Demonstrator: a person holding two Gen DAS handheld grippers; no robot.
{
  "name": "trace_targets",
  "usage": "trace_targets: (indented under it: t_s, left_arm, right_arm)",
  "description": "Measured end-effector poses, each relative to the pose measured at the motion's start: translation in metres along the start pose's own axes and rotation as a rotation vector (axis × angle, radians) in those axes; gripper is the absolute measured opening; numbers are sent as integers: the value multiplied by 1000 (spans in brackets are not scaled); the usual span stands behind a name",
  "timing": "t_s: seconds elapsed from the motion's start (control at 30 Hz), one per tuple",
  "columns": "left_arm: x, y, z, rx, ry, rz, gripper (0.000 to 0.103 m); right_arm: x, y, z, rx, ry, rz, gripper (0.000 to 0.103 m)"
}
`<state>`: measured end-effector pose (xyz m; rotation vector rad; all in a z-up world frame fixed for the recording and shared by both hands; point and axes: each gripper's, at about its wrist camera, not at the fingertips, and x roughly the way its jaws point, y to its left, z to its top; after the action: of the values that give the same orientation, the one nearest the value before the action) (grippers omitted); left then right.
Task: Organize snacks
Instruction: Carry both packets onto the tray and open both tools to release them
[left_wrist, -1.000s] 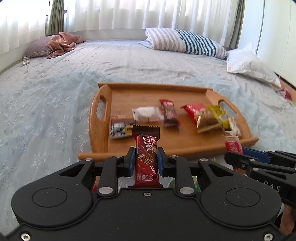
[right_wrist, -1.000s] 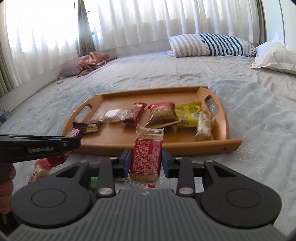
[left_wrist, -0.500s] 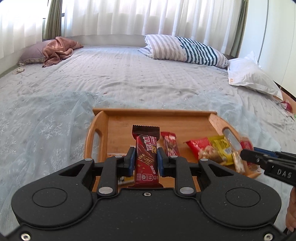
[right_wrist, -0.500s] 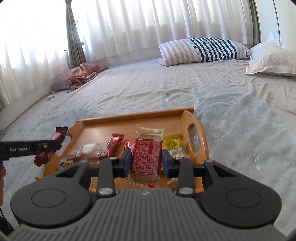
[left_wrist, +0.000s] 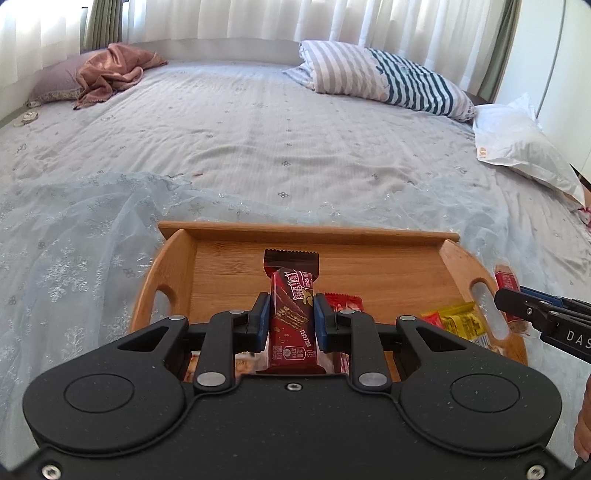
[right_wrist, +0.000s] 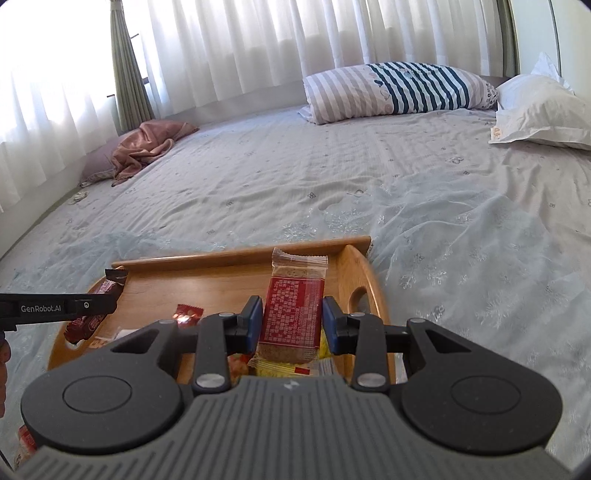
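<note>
Bedroom, daylight through white curtains; work surface was a wide bed under a pale blue embroidered bedspread (left_wrist: 258, 147), soft and rumpled.

The dark red glossy chocolate wafer bar (left_wrist: 291, 317) sat clamped upright in my left gripper (left_wrist: 291, 319), blue pads pressed on both its long sides, above the near half of the rectangular bamboo tray with cut-out handles (left_wrist: 332, 232). My right gripper (right_wrist: 291, 321) was clenched the same way on a clear-wrapped brown biscuit bar with a red printed label (right_wrist: 291, 314), above the tray's right end near the handle (right_wrist: 360, 295).

My judgement: both bars were on their way down into the tray. To do it well I would lower each one flat over bare wood at the far half, open only when the wrapper is close to the board, and stagger the two releases so the tools do not crowd. The bed gives underneath, so no pressing on the tray.

Hard to see: the gripper bodies covered the tray's near edge and most of the snacks there. Only corners showed: a small red packet (left_wrist: 343, 302), a yellow crinkled packet (left_wrist: 461, 321), a red one beside it. I could not count them or tell how they lay. One more red-and-white packet (right_wrist: 26, 443) showed at the lower left of the right view, cut off by the frame; where it rested I could not tell.
</note>
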<state>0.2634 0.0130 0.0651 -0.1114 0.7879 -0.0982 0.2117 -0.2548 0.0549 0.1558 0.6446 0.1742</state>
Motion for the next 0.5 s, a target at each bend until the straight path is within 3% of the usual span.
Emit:
trace_targets:
  t_s: [0.5]
  left_arm:
    - [68, 1, 17, -41, 52, 31, 23]
  right_arm:
    - [78, -10, 23, -11, 98, -28, 39]
